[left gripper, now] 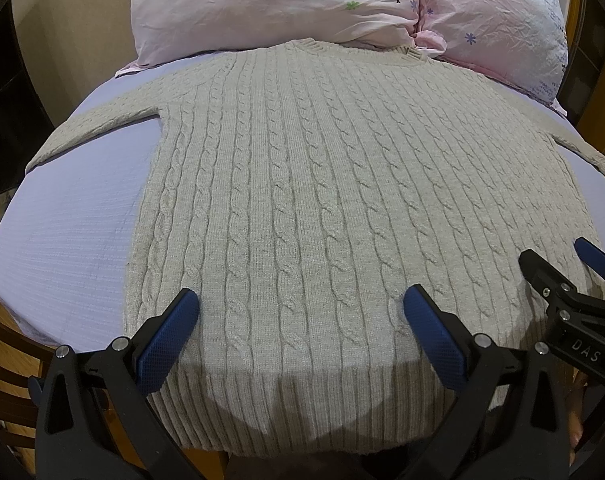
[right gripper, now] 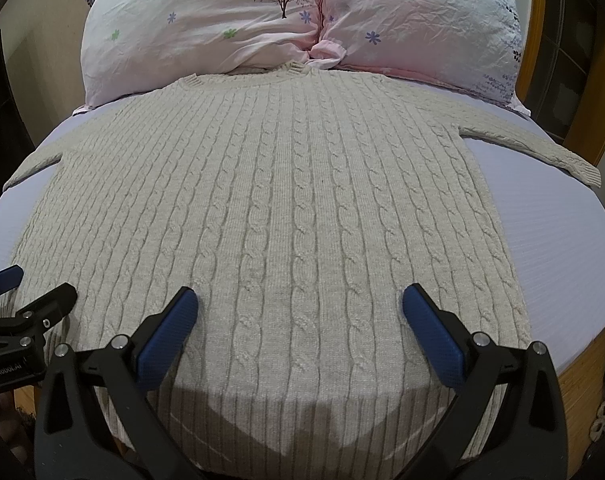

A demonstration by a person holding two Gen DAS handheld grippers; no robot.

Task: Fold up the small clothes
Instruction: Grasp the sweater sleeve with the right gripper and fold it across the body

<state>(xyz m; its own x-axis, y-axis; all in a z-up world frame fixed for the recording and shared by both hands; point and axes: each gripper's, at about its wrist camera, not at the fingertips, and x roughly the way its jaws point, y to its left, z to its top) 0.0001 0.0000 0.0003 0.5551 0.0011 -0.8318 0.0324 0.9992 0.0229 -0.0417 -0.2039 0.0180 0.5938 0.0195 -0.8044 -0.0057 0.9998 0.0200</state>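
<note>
Beige cable-knit sweater (left gripper: 302, 184) is spread flat on lavender bedsheet (left gripper: 82, 232), sleeves out. Pink floral pillows (left gripper: 262, 4) are touched by its collar. Left gripper (left gripper: 300, 312) and right gripper (right gripper: 300, 312) are held wide, empty, above the hem.

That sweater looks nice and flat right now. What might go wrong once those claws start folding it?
The sweater is thick cable knit, so the open right gripper or left gripper may pinch only the top layer. Its hem hangs over the bed edge and might slide off. The collar touches the pillows, which could snag a fold.
</note>
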